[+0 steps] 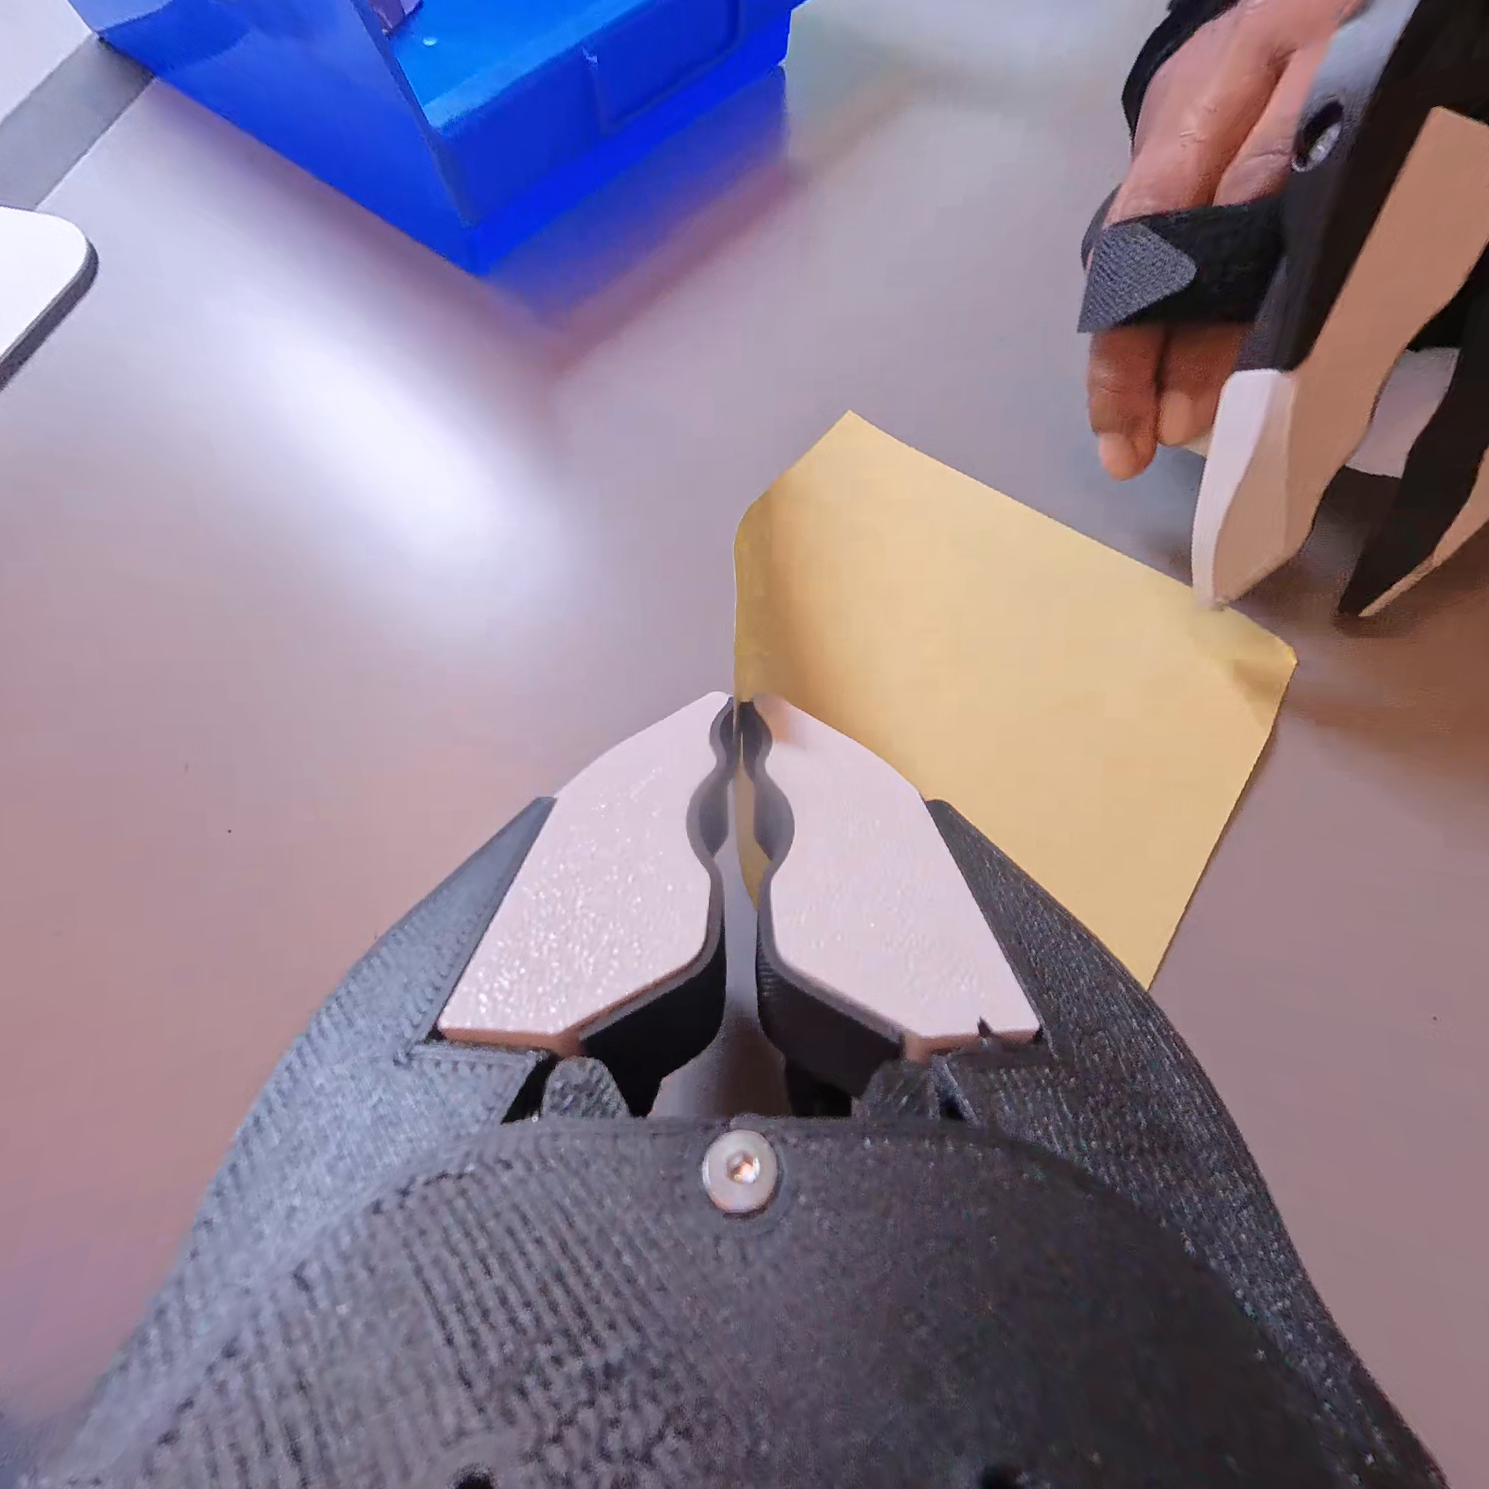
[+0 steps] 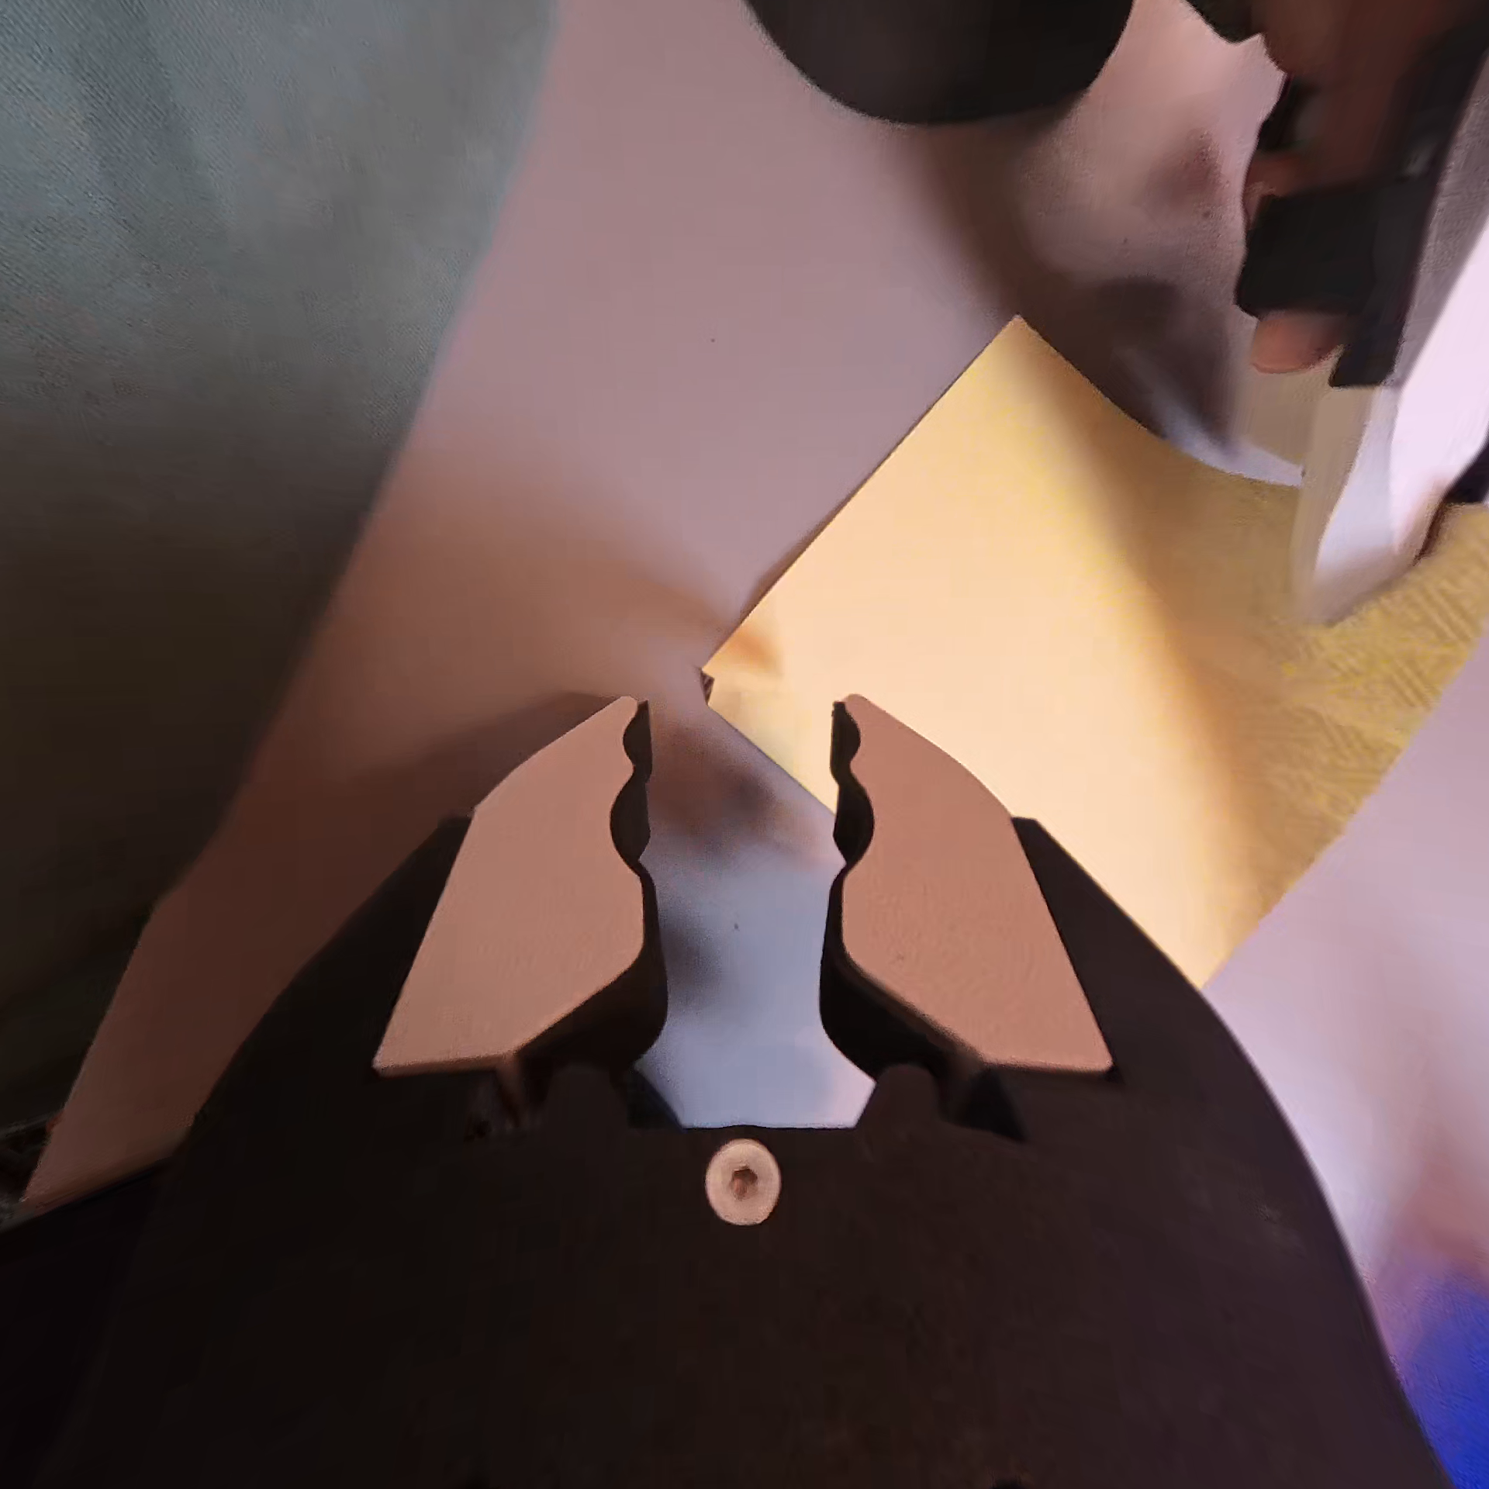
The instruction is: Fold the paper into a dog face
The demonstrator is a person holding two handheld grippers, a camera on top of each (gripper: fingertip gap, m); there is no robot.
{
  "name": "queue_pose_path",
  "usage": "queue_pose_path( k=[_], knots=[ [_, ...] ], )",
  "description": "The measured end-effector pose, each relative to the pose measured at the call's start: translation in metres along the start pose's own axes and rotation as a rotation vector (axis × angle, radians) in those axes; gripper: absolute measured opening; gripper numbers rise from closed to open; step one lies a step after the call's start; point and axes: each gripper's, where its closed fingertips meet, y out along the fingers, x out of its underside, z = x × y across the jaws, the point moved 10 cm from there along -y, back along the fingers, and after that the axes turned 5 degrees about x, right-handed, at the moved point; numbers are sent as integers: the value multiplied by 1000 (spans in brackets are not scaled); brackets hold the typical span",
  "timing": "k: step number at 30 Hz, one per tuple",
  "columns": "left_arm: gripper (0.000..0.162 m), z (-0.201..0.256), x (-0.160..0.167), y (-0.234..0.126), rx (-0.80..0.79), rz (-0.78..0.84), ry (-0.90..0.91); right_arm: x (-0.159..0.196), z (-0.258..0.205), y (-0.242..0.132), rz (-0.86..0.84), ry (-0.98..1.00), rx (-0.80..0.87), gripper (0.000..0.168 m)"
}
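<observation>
A square of yellow paper [image 1: 1007, 685] lies on the grey table. My left gripper [image 1: 737, 713] is shut on its near left corner, and the edge there curls up off the table. My right gripper [image 1: 1289, 604], held by a hand, is open at the paper's far right edge, with its white fingertip touching that edge. In the right wrist view the right gripper [image 2: 740, 709] is open and empty, with a corner of the paper [image 2: 1007, 685] just ahead of its tips. The left gripper [image 2: 1354, 499] shows blurred at the paper's far corner.
A blue box [image 1: 451, 105] stands at the back of the table [image 1: 282, 644]. A white flat device [image 1: 32, 282] lies at the left edge. The right wrist view shows the table's edge [image 2: 451, 483] on the left and a dark round object [image 2: 943, 56] at the top.
</observation>
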Motion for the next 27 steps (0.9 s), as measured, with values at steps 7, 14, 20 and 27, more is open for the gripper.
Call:
queue_pose_path(
  k=[7,14,20,27],
  knots=[
    [0,0,3,-2,-11,-4,-5,-3,5,13,6,-9,-84,12],
    [0,0,5,-3,-4,-15,6,-5,0,13,-10,24,-97,0],
    [0,6,2,-4,-19,-15,48,-8,5,1,76,89,-91,0],
    [0,26,-10,-2,31,4,127,-18,37,-24,182,100,169,0]
  ],
)
